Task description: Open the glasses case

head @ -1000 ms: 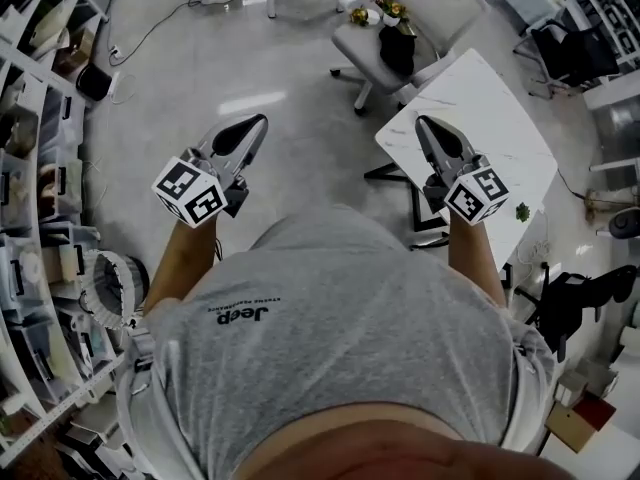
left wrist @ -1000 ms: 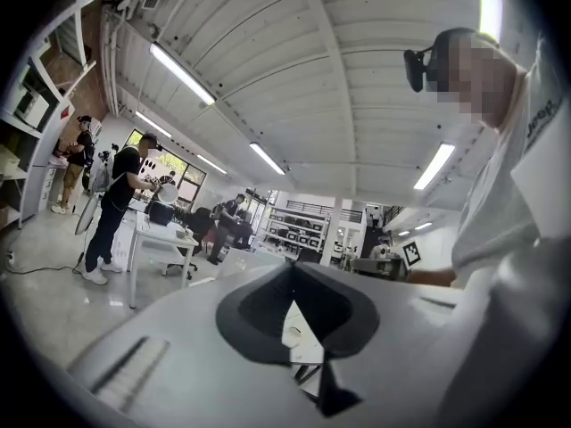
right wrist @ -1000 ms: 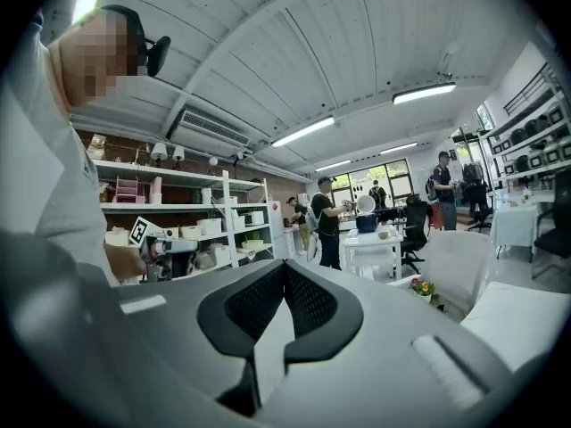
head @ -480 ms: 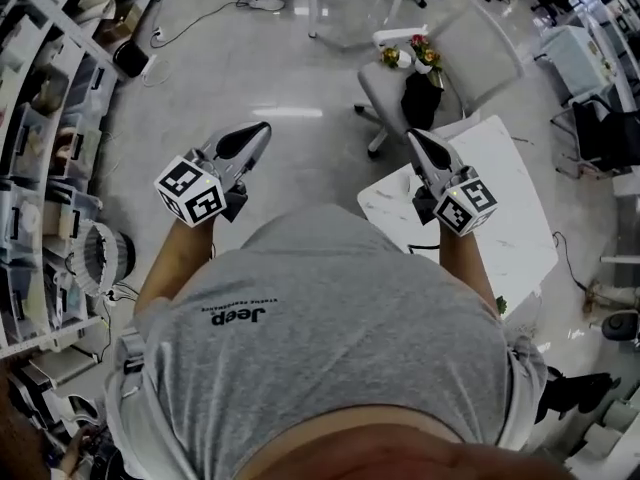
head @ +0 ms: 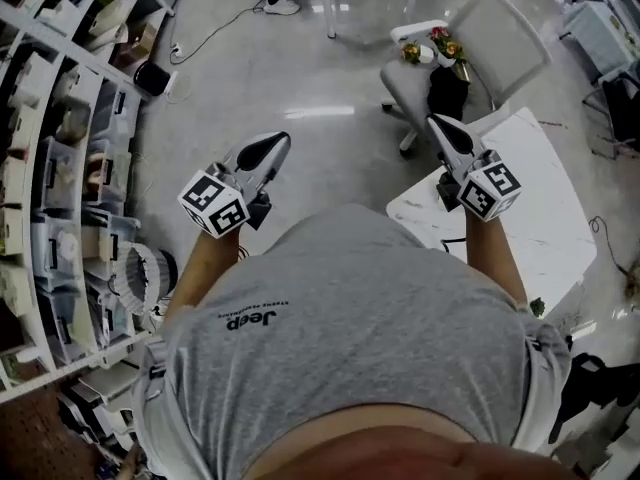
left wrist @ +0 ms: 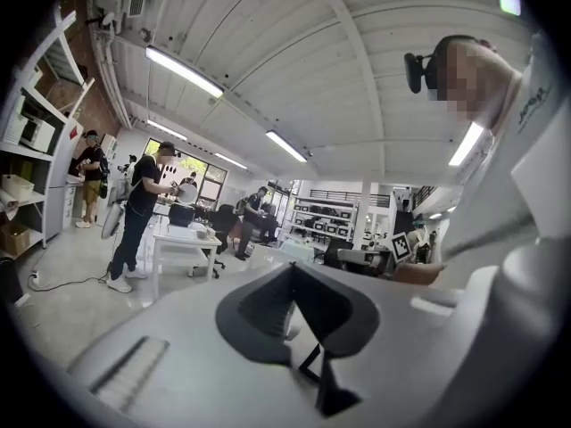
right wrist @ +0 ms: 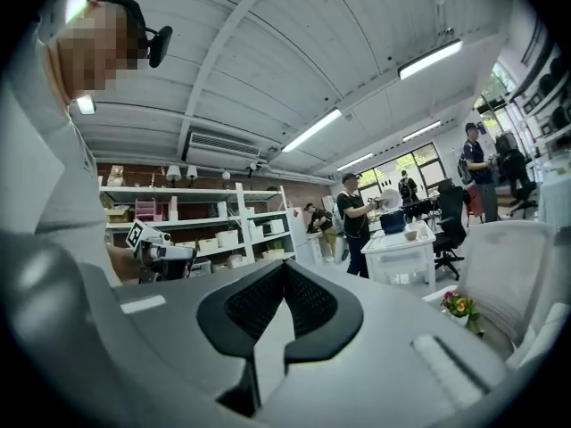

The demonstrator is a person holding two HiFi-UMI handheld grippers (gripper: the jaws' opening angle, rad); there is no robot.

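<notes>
No glasses case shows in any view. In the head view my left gripper (head: 274, 142) is held level over the grey floor, its jaws together with nothing between them. My right gripper (head: 436, 122) is also level, over the near corner of a white marble-look table (head: 545, 218), jaws meeting at the tips and empty. The left gripper view shows its own shut jaws (left wrist: 290, 267) against the open room, and the right gripper's marker cube (left wrist: 401, 245) to the side. In the right gripper view the jaws (right wrist: 284, 264) touch at the tip, with the left gripper (right wrist: 159, 246) beyond.
Storage shelves (head: 60, 158) with bins line the left side. A grey office chair (head: 470, 48) carrying flowers (head: 440, 44) and a black bag (head: 446, 90) stands just past the table. People stand at white desks (left wrist: 178, 243) further off in the room.
The whole scene has shifted as the person moved; both grippers travelled level with them, still shut. The shelves now fill more of the left side and the chair is nearer the right gripper.
</notes>
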